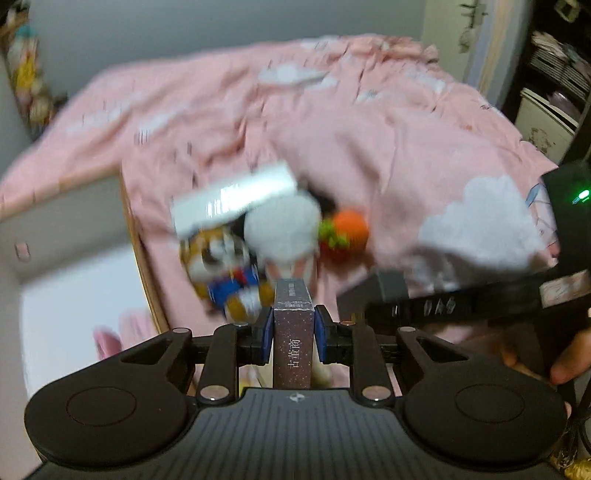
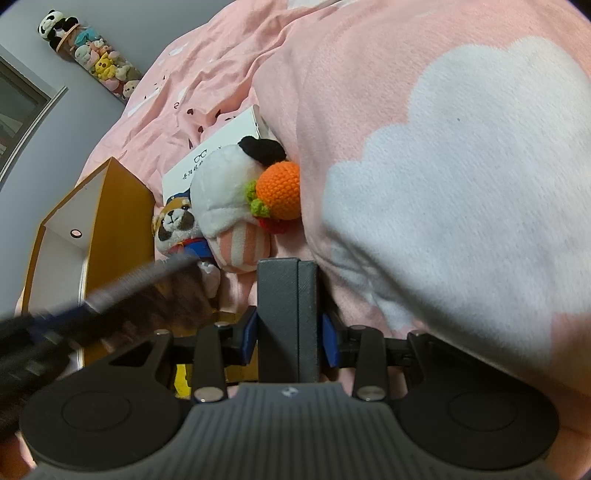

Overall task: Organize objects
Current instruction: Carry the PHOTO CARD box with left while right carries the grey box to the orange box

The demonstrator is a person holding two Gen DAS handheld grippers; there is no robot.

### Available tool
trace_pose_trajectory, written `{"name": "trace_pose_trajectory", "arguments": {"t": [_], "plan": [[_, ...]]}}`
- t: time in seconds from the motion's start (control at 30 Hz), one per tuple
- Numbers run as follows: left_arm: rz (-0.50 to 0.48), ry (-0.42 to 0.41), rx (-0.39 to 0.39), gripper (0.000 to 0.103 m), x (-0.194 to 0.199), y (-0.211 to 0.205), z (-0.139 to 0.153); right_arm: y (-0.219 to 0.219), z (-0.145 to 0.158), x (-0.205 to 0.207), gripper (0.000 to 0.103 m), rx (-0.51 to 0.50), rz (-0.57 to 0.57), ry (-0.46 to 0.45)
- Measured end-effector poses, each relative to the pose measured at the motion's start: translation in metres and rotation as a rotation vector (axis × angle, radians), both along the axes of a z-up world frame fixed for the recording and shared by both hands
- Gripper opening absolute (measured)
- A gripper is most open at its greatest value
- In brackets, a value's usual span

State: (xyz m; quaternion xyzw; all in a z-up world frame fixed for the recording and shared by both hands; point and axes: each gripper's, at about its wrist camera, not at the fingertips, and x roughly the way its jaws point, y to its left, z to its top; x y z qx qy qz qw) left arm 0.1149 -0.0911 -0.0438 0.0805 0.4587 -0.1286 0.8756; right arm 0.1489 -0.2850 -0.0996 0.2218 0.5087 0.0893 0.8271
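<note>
While left gripper clamps purple box | right gripper clamps grey case | risk: narrow grips let either slip onto pink bedding.

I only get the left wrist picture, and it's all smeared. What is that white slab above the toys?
Observer: A flat white box with a small drawing of glasses printed on it.
Operator: And the other gripper at my right edge, is it carrying anything?
Observer: Yes. The right gripper is shut on a dark grey textured case, which is upright between its blue pads.
Operator: What's the colourful blur by the wall?
Observer: A clear tube of small plush toys with a panda on top.
</note>
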Motion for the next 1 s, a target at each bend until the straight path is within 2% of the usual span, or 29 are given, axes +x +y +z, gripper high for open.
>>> {"name": "trace_pose_trajectory", "arguments": {"t": [0.17,0.37,0.47,0.57,0.63,0.7,0.8,0.93,1.0], "plan": [[0.045,0.105,-0.008,0.026,0.0,0.009,-0.006,-0.001,0.0,0.0,0.038,-0.005,0.002,0.0],[0.02,0.2,-0.003,0.027,0.006,0.008,-0.023,0.0,0.0,0.0,0.038,-0.003,0.004,0.0],[-0.001,0.202,0.007,0.028,0.009,0.006,-0.027,0.0,0.0,0.001,0.038,-0.003,0.005,0.0],[-0.009,0.203,0.0,0.037,0.015,0.006,-0.027,0.0,-0.001,0.001,0.039,-0.002,0.006,0.0],[-0.027,0.194,0.0,0.047,0.02,0.004,-0.026,0.0,0.0,0.0,0.04,0.0,0.006,0.0],[-0.038,0.181,0.012,0.049,0.025,0.001,-0.025,-0.001,0.0,-0.001,0.04,0.003,0.006,0.001],[-0.038,0.182,0.024,0.049,0.035,-0.003,-0.028,0.0,0.001,-0.003,0.04,0.001,0.005,0.003],[-0.02,0.181,0.025,0.048,0.042,-0.003,-0.032,0.003,0.008,-0.009,0.046,-0.023,0.009,-0.015],[-0.017,0.189,0.006,0.043,0.042,-0.002,-0.033,0.005,0.011,-0.011,0.046,-0.031,0.013,-0.025]]}}
